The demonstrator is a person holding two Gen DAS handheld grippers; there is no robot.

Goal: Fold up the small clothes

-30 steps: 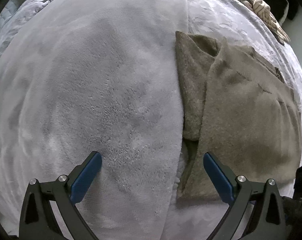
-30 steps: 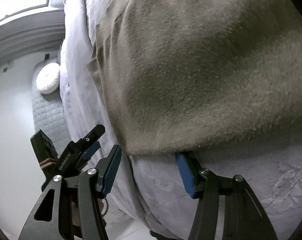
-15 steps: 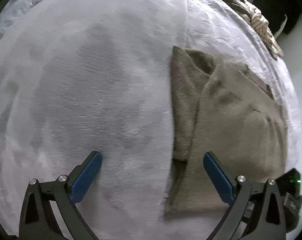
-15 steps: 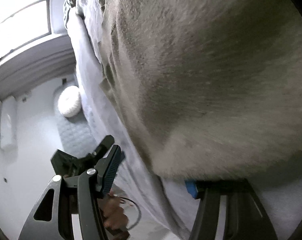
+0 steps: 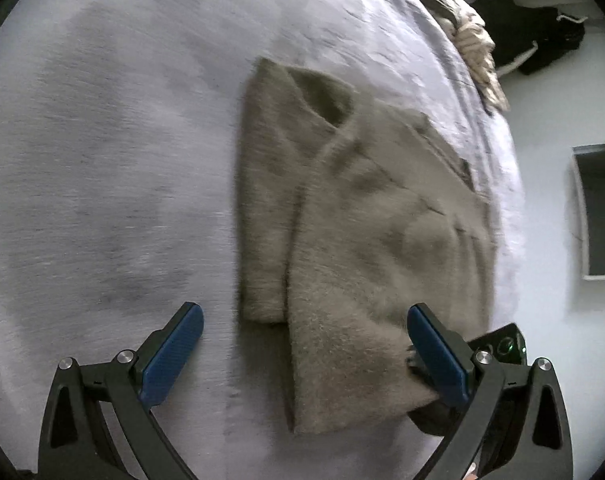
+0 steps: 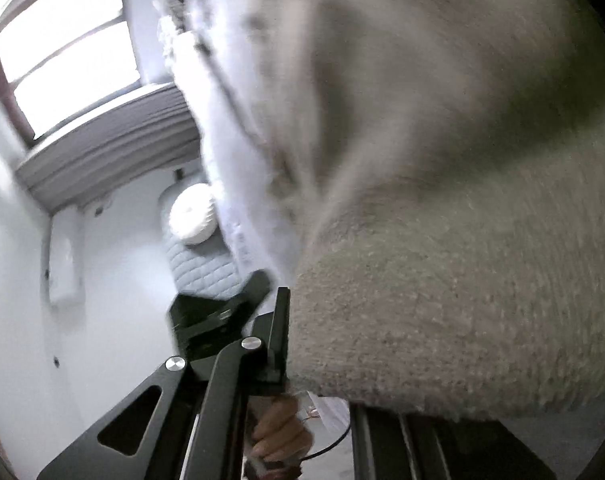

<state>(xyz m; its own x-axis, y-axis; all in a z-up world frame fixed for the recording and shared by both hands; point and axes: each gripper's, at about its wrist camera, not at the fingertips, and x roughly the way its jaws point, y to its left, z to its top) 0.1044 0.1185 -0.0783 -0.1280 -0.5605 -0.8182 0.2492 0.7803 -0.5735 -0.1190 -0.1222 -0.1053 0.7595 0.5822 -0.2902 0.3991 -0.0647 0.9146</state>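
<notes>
A fuzzy taupe garment (image 5: 362,220) lies partly folded on the bed's right side, one narrow panel folded alongside the wider one. My left gripper (image 5: 302,316) hangs open above its near edge, with the left finger over the blanket and the right finger over the garment's near right corner. My right gripper (image 6: 292,320) is shut on that corner of the garment (image 6: 442,300), and the cloth drapes over and hides its right finger. In the left wrist view the right gripper (image 5: 422,368) shows only partly, behind my left gripper's right finger.
A pale grey fleece blanket (image 5: 102,160) covers the bed. A heap of other clothes (image 5: 474,52) lies at the far right edge, dark clothing (image 5: 542,36) beyond it. The right wrist view shows a window (image 6: 70,60), a round white cushion (image 6: 192,220) and a hand (image 6: 278,428).
My right gripper has closed on the garment's near corner, and the cloth now fills its view. My left gripper has swung right over the garment and stayed open.
</notes>
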